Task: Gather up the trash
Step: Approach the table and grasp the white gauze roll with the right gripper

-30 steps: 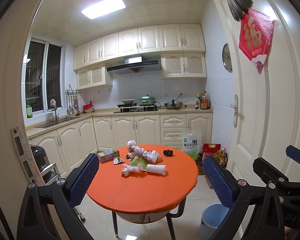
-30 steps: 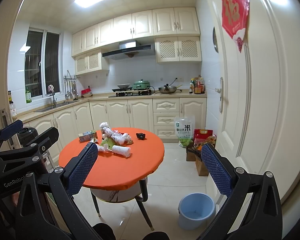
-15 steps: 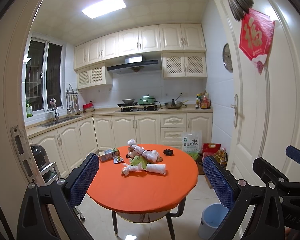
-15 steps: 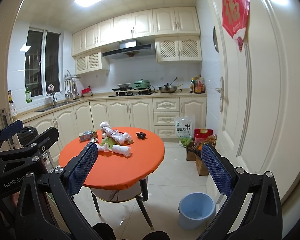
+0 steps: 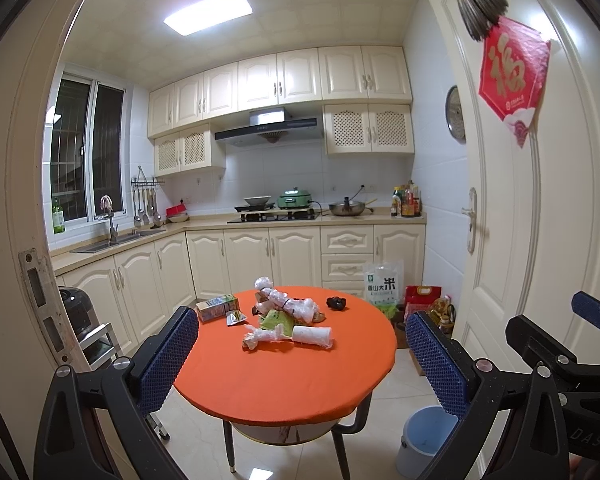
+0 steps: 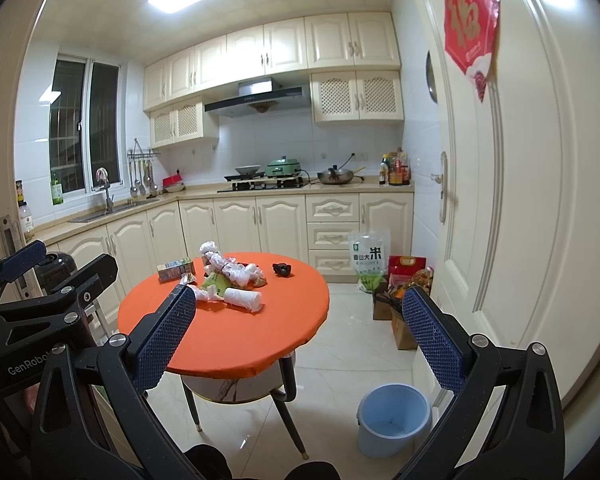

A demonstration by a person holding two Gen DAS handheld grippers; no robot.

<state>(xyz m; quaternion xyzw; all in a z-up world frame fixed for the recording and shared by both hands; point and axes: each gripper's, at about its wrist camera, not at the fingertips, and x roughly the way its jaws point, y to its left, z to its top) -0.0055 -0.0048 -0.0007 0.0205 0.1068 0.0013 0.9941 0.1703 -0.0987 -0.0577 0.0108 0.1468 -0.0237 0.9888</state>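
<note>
- Round orange counter (image 5: 284, 376) as landmark, standing mid-kitchen on the tiled floor, well ahead of both tools.
- Left tongs (image 5: 302, 356) held level in the doorway, aimed at the counter, blue-padded fingers (image 5: 168, 354) spread wide apart, nothing between them, well short of the counter's near edge.
- Right tongs (image 6: 300, 336) held level just to the right of the left ones, likewise aimed past the counter's right side, fingers (image 6: 430, 338) spread wide and gripping nothing.
- Light blue bin (image 6: 394, 420) on the floor, low and to the right of the counter, near its legs, upright and open.
- Trash pile (image 5: 288, 320) lying on the far half of the counter: crumpled clear plastic wrap, a white paper cup on its side (image 5: 313, 336) at the pile's near edge, green scraps beneath.
- Small carton (image 5: 217, 307) on its side at the counter's far left edge, just left of the pile, apart from it.
- Small foil wrapper (image 5: 236, 317) between carton and pile.
- Dark lump (image 5: 336, 303) alone at the counter's far right, apart from the pile; too small to identify.
</note>
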